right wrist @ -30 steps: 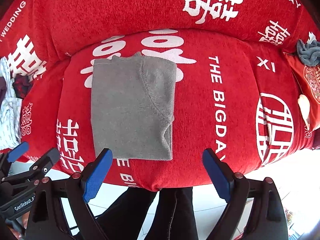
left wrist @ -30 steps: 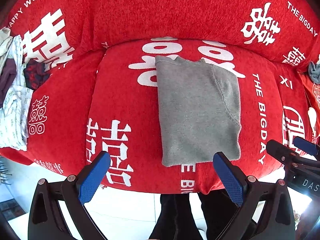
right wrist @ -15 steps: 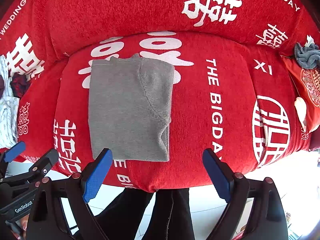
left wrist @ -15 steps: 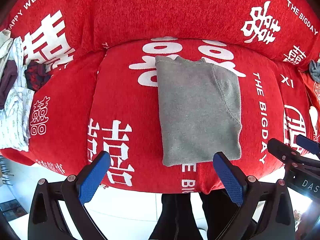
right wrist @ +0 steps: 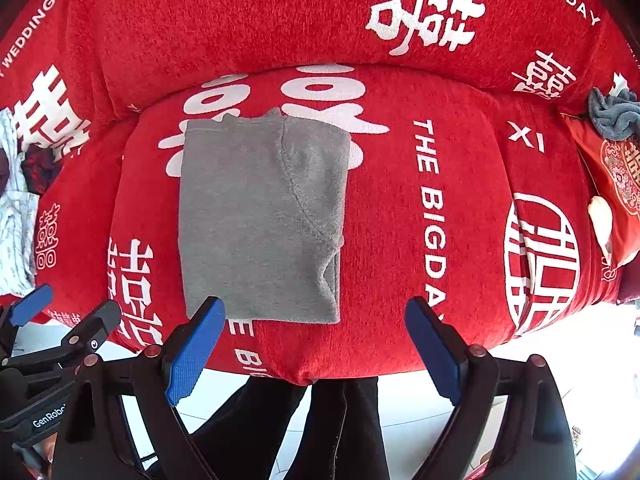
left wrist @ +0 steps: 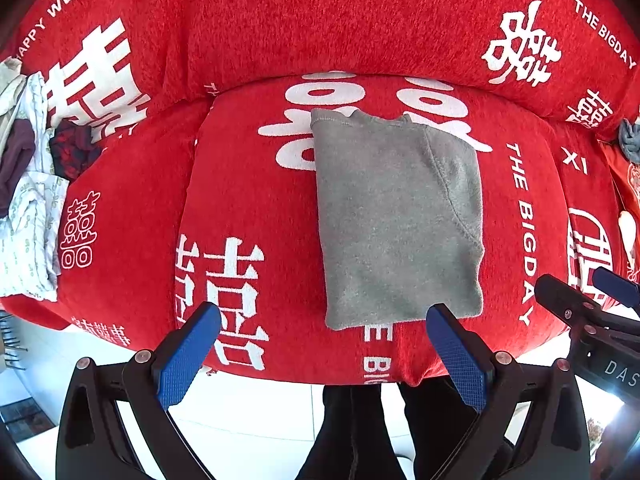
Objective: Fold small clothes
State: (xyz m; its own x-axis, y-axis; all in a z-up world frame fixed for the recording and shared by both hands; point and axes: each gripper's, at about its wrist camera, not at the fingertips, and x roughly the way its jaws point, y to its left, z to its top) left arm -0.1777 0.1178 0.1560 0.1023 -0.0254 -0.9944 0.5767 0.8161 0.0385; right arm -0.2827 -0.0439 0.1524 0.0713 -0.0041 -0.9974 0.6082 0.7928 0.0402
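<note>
A folded grey garment (left wrist: 396,220) is lying on the red sofa seat (left wrist: 248,208). The left gripper (left wrist: 320,352) and right gripper (right wrist: 316,344) are hovering near, both spread wide and empty, the left pad overlapping the garment's near edge.

A folded grey garment (left wrist: 396,220) lies on the red sofa cover (left wrist: 248,200). The left gripper (left wrist: 322,344) hovers near its front edge, jaws wide apart.

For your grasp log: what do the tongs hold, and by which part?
Nothing. Left tongs and right tongs are open, short of the garment.
</note>
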